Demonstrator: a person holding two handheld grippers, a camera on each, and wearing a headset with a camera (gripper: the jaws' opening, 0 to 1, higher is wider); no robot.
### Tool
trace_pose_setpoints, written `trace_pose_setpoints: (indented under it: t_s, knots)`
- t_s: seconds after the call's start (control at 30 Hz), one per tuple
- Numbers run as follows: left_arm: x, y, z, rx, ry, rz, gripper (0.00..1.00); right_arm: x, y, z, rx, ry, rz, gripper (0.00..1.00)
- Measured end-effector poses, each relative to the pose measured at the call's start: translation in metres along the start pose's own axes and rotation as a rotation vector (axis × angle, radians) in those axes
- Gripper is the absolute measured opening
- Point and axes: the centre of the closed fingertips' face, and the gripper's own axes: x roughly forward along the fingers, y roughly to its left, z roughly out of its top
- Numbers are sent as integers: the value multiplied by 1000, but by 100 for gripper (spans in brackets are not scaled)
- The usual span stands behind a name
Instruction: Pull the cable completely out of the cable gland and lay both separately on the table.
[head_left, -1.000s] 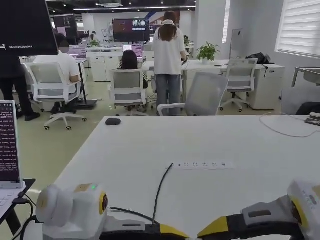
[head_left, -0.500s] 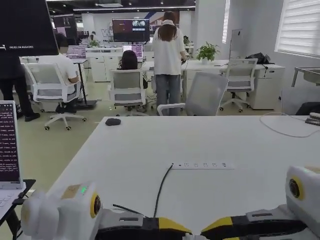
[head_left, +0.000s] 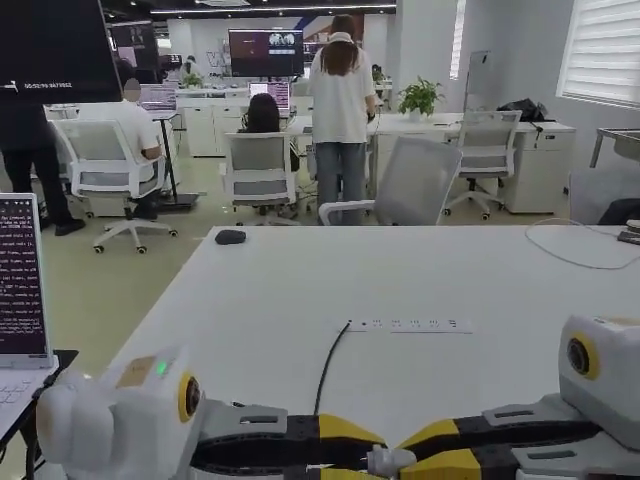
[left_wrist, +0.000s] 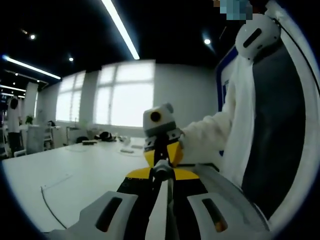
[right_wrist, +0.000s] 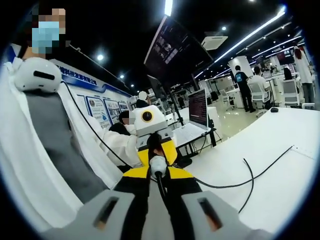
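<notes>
The pale cable gland (head_left: 392, 460) is held up over the desk (head_left: 300, 290), on the near side of the power strip (head_left: 412, 325). The left hand-held gripper (head_left: 368, 458) is clamped on it. The black cable (right_wrist: 225, 187) comes out of the gland and is pinched between the drawn-together jaws of the right hand-held gripper (right_wrist: 160, 172). From there it trails onto the desk. A mouse (head_left: 230, 237) lies well beyond the power strip.

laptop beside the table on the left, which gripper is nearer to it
Left. The left gripper lies just right of the laptop; the right gripper is farther right, past the cable gland between their tips.
</notes>
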Motion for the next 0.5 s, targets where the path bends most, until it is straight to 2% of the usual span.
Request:
trace_pose_setpoints:
  t_s: [0.1, 0.13, 0.17, 0.2, 0.23, 0.3, 0.37, 0.4, 0.43, 0.5]
  knots:
    - [0, -2, -5, -28, 37, -11, 14, 1, 0, -3, 1, 27, 3, 10]
    - [-1, -1, -5, -33, 33, -6, 14, 1, 0, -4, -3, 27, 2, 10]
    - [-2, 0, -4, -45, 22, -5, 14, 2, 2, -3, -26, 18, -3, 10]
    - [-2, 0, -3, -83, 10, -2, 14, 4, 1, -1, -69, 3, -11, 9]
    - [-2, 1, -3, -78, 11, -4, 13, 2, 1, -2, -75, 15, -15, 9]
    - [-1, 2, -7, -89, 29, 5, 13, 2, -2, -5, -77, 34, -27, 8]
    - [-1, 1, -14, -127, 53, 6, 13, 2, -3, -11, -125, 60, -38, 8]
    - [-1, 2, -12, -134, 39, 1, 12, 2, -2, -10, -122, 53, -40, 8]
    - [-1, 2, -10, -169, 20, -4, 12, 3, -2, -8, -133, 34, -40, 8]
    - [-2, 3, -11, -188, 14, -6, 12, 2, -1, -9, -134, 32, -39, 7]
